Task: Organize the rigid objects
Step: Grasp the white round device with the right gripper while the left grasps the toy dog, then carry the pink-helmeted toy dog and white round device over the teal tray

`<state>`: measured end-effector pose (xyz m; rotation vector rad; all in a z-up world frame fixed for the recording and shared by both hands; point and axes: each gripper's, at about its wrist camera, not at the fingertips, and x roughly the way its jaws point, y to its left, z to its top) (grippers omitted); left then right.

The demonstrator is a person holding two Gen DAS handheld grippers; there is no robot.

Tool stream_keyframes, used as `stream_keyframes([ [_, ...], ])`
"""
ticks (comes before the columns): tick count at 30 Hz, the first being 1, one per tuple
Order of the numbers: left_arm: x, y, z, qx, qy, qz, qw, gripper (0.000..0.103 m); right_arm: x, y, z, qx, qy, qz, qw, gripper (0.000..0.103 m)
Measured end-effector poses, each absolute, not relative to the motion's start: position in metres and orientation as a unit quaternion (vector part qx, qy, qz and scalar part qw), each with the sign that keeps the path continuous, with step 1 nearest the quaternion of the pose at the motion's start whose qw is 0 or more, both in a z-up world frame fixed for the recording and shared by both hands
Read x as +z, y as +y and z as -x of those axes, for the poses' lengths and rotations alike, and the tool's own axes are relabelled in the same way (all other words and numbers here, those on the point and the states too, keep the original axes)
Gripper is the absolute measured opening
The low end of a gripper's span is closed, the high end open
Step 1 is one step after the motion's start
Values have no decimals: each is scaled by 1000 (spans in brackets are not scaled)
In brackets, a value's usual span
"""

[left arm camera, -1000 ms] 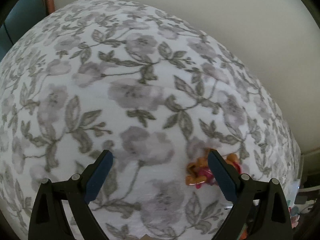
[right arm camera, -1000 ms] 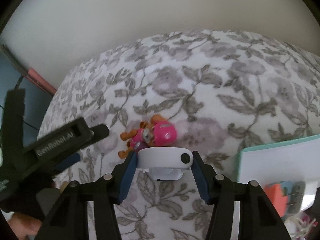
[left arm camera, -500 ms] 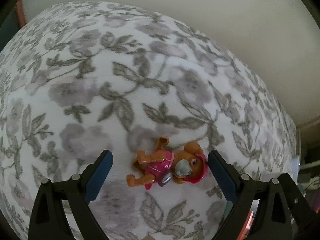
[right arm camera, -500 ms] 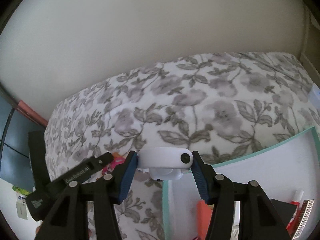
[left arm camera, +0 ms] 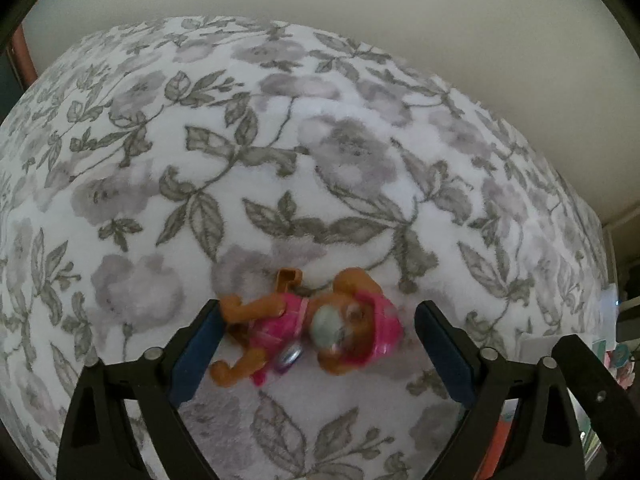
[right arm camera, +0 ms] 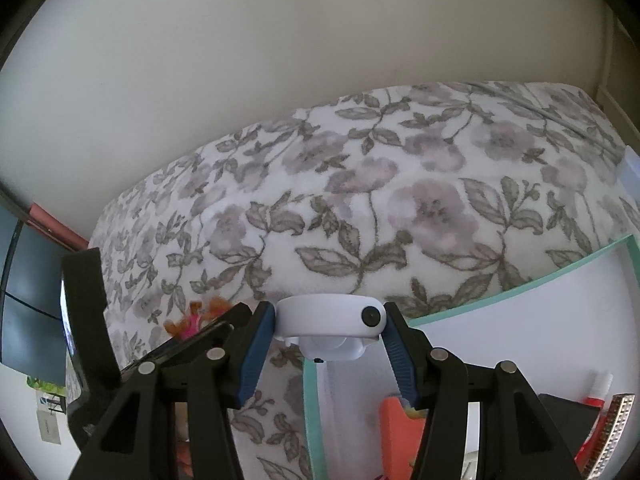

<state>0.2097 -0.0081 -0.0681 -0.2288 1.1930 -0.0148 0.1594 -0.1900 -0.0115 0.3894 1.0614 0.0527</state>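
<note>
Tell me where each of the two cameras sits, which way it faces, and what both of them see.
Left wrist: sits behind the left gripper, looking down at a toy dog lying between the open jaws on the floral blanket.
Right wrist: sits behind the right gripper, facing across the blanket toward the wall; jaws shut on a white gadget, a teal-rimmed box at right.
Shared: the toy dog, the blanket, the wall; the left gripper also shows in the right view.

We see soft, dim, even light without glare. The toy figure [left arm camera: 308, 332] is slightly blurred. Fisheye distortion bends both views, whose corners are black.
</note>
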Motion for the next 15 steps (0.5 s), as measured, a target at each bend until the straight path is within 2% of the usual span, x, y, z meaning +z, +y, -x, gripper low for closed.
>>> stream_keyframes([
  [10,-67,-13,-211,-18,568,96,817,84,-11,-193,-160,24,504,-190,842,58],
  [15,-46,-15,-192,-23,562,88,822,84,-5,-200,-149,22,504,-199,840,58],
])
